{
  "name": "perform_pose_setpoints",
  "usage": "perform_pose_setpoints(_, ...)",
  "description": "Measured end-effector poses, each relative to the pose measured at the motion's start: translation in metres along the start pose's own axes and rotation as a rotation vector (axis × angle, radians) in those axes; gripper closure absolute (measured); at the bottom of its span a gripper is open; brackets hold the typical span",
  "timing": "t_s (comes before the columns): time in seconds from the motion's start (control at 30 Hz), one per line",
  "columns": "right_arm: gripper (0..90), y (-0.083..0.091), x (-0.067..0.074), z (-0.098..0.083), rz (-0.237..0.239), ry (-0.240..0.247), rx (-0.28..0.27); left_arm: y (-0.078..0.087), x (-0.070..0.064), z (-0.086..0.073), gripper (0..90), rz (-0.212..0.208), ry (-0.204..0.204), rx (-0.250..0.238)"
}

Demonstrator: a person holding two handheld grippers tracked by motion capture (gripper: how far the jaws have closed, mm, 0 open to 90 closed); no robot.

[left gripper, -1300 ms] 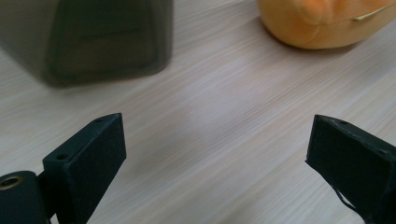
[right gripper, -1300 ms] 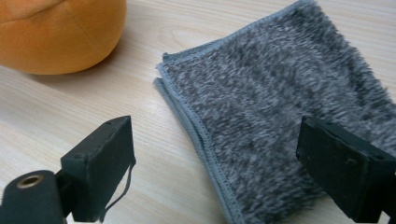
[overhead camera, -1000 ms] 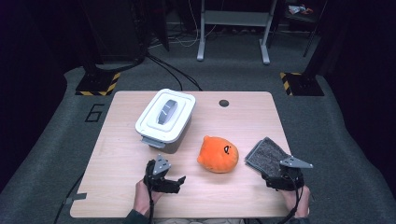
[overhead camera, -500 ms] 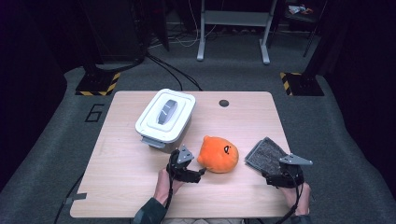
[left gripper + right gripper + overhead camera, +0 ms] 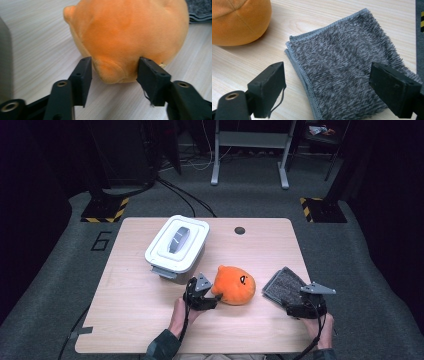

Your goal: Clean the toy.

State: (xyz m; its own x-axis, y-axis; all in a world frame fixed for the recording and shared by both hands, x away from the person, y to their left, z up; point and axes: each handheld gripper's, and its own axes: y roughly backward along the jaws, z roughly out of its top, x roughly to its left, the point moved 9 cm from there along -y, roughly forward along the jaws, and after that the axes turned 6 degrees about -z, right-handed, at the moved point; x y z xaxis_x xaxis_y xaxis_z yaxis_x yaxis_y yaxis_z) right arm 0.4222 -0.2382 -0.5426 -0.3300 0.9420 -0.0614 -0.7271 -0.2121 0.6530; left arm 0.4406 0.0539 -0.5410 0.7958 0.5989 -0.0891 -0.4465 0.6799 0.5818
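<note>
Meanwhile, a round orange plush toy (image 5: 130, 37) was flanked by the left gripper (image 5: 115, 68) on the pale wooden surface (image 5: 130, 320).

Its jaws had just been closing, both pads set against a bulge low on the plush, which lay between a white lidded plastic box (image 5: 176, 246) and a folded grey fleecy cloth (image 5: 347, 67). The right gripper (image 5: 337, 87) was held wide open over that cloth, untouched by either pad.

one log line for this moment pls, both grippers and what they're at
left gripper: jaws just closing, pressing on orange plush toy | right gripper: open above grey cloth | white lidded box: untouched
</note>
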Motion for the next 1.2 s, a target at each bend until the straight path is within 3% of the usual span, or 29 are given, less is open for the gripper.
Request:
perform_pose_setpoints(0.23,12.9,-0.007,-0.005,0.008,-0.017,-0.005,0.014,0.000,-0.001,0.000,68.0,-0.004,0.002,0.006)
perform_pose_setpoints(0.37,13.2,-0.019,-0.005,0.010,-0.031,-0.013,0.055,-0.001,-0.002,-0.001,76.9,0.002,0.022,-0.002)
perform_pose_setpoints(0.57,14.5,-0.032,-0.009,0.011,-0.056,-0.036,0.095,-0.001,-0.004,0.001,80.3,0.018,0.039,-0.020)
perform_pose_setpoints(0.6,15.0,-0.034,-0.010,0.011,-0.062,-0.043,0.100,-0.002,-0.007,0.000,80.3,0.001,0.056,-0.028)
perform_pose_setpoints(0.8,17.7,-0.044,-0.013,0.008,-0.067,-0.060,0.137,-0.004,-0.015,-0.001,80.3,-0.024,0.052,-0.040)
perform_pose_setpoints(0.93,32.3,-0.053,-0.013,0.003,-0.072,-0.054,0.192,-0.006,-0.020,-0.001,80.2,-0.030,0.029,-0.043)
perform_pose_setpoints(1.03,39.8,-0.055,-0.012,0.001,-0.066,-0.070,0.196,-0.007,-0.021,0.000,80.0,-0.031,0.043,-0.056)
perform_pose_setpoints(1.13,52.0,-0.055,-0.014,0.001,-0.071,-0.081,0.178,-0.007,-0.021,-0.001,79.8,-0.021,0.023,-0.055)
perform_pose_setpoints(1.2,59.9,-0.054,-0.015,0.001,-0.074,-0.088,0.174,-0.007,-0.021,-0.001,79.7,-0.027,0.030,-0.056)
